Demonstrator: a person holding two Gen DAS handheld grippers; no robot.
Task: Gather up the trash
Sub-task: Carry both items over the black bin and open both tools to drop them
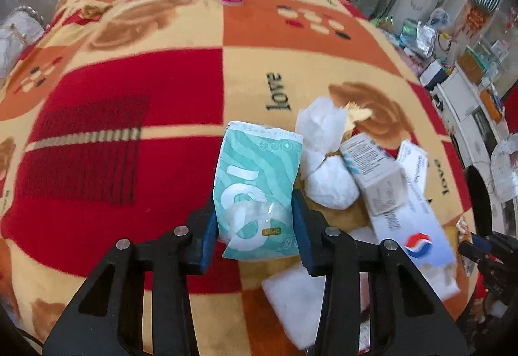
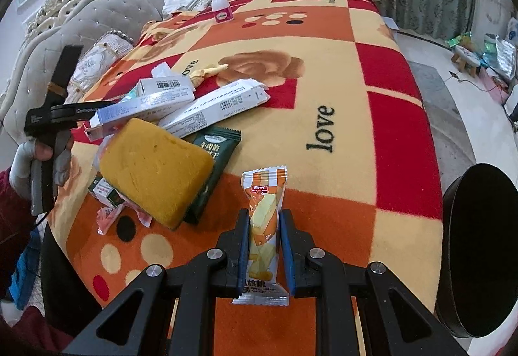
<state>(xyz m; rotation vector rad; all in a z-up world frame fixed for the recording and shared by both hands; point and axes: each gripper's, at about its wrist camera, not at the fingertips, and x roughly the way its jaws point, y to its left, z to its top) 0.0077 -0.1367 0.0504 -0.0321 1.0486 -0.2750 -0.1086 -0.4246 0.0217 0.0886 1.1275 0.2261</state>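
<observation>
Your left claw [image 1: 255, 226] pinches the teal tissue pack [image 1: 257, 184]; your right claw [image 2: 264, 246] pinches the orange snack wrapper [image 2: 264, 226]. Neither is binned yet. Boxes [image 2: 207, 109], sponge [image 2: 155, 168] and bottle [image 2: 221, 7] remain on the blanket [image 2: 356, 161]; the dark bin [image 2: 479, 246], probably, waits beside it.

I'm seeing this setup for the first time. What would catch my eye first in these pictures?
Each gripper already clamps a piece of trash: the left gripper holds a teal tissue pack, the right gripper an orange snack wrapper. Beside them, a yellow sponge lies among white cartons on the loud red-and-orange blanket.
</observation>
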